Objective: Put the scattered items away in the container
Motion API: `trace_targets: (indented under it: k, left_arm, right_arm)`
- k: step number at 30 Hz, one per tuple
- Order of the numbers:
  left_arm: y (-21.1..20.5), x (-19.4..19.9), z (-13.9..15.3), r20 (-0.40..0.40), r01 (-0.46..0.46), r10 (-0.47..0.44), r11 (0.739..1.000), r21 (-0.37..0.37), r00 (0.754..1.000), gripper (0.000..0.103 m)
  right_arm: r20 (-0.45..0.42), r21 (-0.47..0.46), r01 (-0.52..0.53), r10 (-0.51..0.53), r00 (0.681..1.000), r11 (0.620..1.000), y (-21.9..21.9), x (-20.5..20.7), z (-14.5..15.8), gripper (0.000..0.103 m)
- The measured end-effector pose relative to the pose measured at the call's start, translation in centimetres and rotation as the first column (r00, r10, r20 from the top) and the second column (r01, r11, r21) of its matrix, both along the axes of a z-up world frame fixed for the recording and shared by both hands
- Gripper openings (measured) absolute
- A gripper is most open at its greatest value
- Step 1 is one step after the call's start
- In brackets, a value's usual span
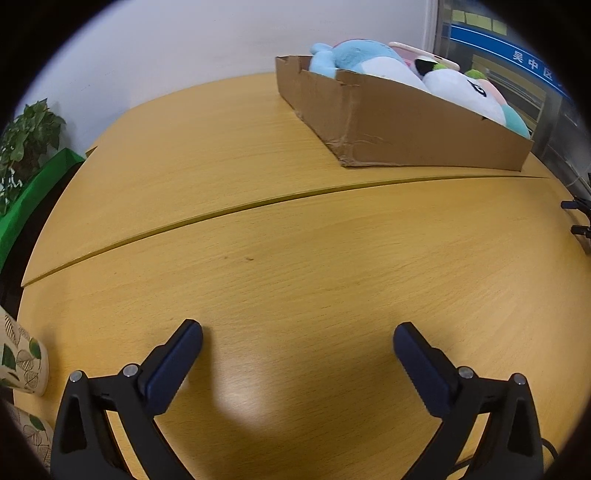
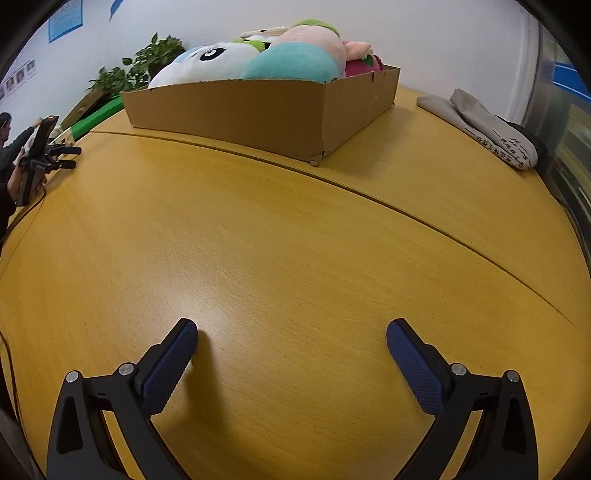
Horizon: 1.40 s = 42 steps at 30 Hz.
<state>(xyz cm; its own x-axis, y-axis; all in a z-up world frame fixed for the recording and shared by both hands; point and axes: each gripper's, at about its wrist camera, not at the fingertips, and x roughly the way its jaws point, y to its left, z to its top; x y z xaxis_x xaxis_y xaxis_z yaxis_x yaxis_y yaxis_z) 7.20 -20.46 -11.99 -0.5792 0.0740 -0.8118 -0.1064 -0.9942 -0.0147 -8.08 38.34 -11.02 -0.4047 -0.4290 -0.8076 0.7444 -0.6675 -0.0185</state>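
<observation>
Toys (image 2: 258,59) fill box (image 2: 258,110) well beyond both spread hand-held grippers (image 2: 291,332).

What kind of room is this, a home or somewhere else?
Probably an office or meeting room, not a home. A large wooden table made of joined sections fills the view, notice posters hang on the plain white wall, and potted plants stand alongside.

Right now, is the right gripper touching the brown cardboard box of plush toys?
Apart. The right wrist view shows bare wooden table between the right gripper and the brown cardboard box.
</observation>
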Motion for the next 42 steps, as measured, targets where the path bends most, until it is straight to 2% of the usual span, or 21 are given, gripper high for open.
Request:
trace_targets:
  k: [7,19,42]
  left_arm:
    - [-1.5,-1.5,0.1,0.006,0.042,-0.042,0.999,-0.001,0.999,0.103]
    - [-0.5,-2.2,-0.4,-0.003,0.012,-0.012,1.0,-0.009,1.0,0.103]
    - [-0.8,-2.0,-0.2,-0.003,0.012,-0.012,1.0,-0.009,1.0,0.103]
  right_arm:
    - [0.004,0.002,0.044,-0.044,0.999,0.999,-0.3,-1.1,0.1,0.103]
    - [0.003,0.001,0.044,-0.044,0.999,0.999,0.1,-2.3,0.3,0.103]
    - [0.003,0.001,0.044,-0.044,0.999,0.999,0.0,-2.3,0.5,0.103]
